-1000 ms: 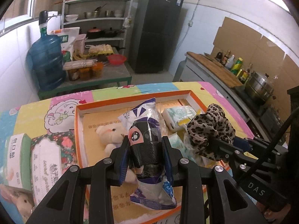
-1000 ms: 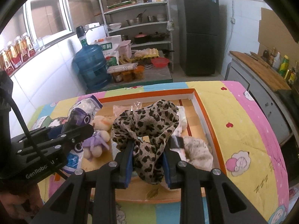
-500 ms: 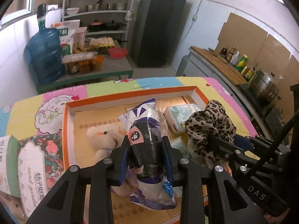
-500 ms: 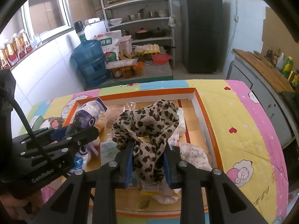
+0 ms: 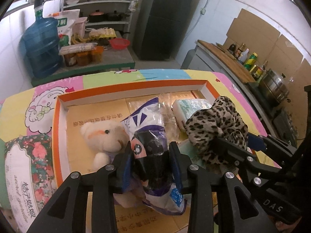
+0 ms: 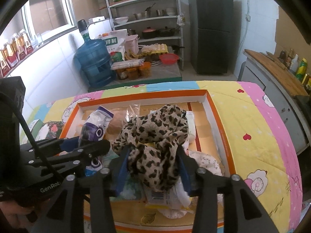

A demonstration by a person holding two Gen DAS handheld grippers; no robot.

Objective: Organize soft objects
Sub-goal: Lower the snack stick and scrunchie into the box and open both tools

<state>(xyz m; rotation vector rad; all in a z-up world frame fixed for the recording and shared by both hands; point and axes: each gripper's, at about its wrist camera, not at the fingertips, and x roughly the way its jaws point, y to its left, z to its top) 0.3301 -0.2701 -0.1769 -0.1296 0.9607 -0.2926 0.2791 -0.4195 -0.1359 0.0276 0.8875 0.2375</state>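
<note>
1. The left gripper [image 5: 151, 161] has its fingers clamped on a soft purple-and-white plastic packet [image 5: 150, 136], held above the shallow orange-rimmed cardboard tray [image 5: 134, 86].
2. The right gripper [image 6: 153, 167] has its fingers clamped on a bunched leopard-print fabric scarf [image 6: 155, 136], also over the tray.
3. A cream plush teddy bear [image 5: 106, 136] lies in the tray just left of the packet.
4. A white-and-green tissue pack [image 5: 186, 108] lies behind the scarf, possibly touching it.
5. The tray sits on a tabletop under a pastel cartoon-print cloth [image 6: 252, 120].
</note>
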